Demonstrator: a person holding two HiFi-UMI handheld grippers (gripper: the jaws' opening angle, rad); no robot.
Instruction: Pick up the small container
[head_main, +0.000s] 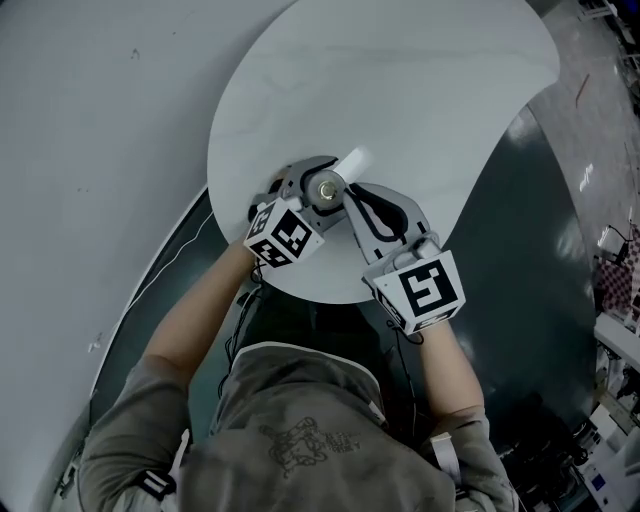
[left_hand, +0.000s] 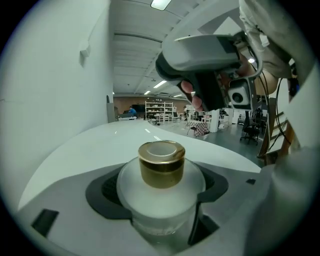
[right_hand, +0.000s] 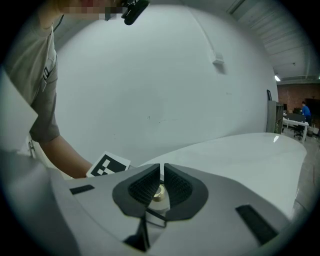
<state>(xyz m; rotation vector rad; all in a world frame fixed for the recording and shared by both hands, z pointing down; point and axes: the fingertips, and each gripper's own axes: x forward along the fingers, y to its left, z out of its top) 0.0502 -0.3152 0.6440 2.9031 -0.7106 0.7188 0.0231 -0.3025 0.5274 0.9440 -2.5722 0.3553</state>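
The small container is a frosted jar with a gold cap. It stands upright between the dark pads of my left gripper, which is shut on its body. In the head view this left gripper reaches in from the lower left over the near part of the round white table. My right gripper comes from the lower right, tips just beside the cap. Its jaws are shut in the right gripper view, and the gold cap shows through the slit behind the pads. I cannot tell whether the jar rests on the table.
The table's near edge lies just below the grippers, with dark floor to the right and a pale curved wall to the left. In the left gripper view the right gripper's body hangs above the jar.
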